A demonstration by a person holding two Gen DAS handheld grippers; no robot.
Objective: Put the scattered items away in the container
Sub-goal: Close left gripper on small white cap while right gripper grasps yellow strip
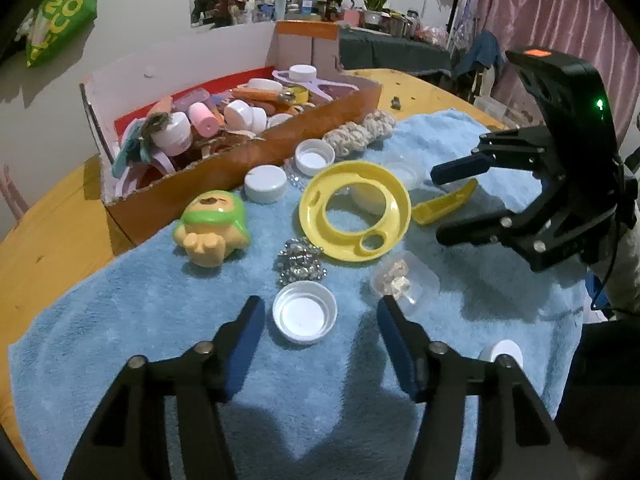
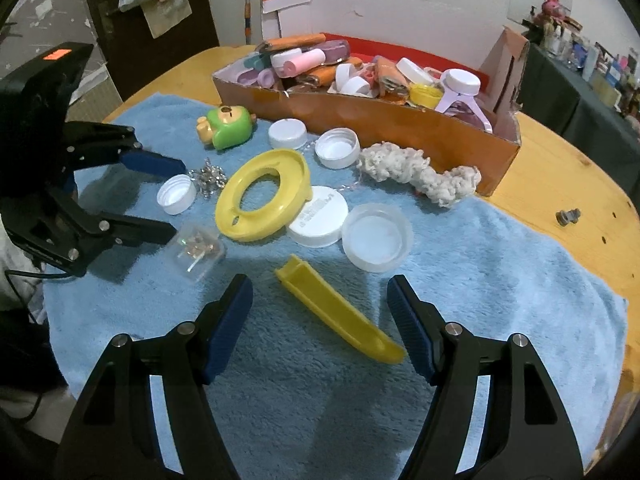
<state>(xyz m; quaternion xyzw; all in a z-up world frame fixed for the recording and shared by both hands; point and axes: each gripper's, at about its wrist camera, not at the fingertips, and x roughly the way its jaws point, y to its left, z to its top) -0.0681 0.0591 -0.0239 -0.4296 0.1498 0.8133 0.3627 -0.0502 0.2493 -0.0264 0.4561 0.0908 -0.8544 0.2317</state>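
Both my jaws stand parted with nothing pressed between them: my left gripper (image 1: 320, 322) straddles a small white cap (image 1: 305, 312) lying open side up, pads clear of its rim, and my right gripper (image 2: 320, 300) hangs over a yellow scoop-shaped piece (image 2: 340, 312) without touching it. Everything loose lies on the blue towel (image 2: 500, 280) spread over the wooden table (image 2: 572, 168). At the towel's far edge stands the cardboard box (image 2: 380, 120), heaped with tubes, jars and lids (already quite full). Before it lie a yellow ring (image 2: 260, 196), a cream knitted strip (image 2: 420, 172), a green-hooded toy figure (image 2: 226, 126), several white lids, a clear little case (image 2: 196, 250) and a silvery tangle (image 1: 300, 260).
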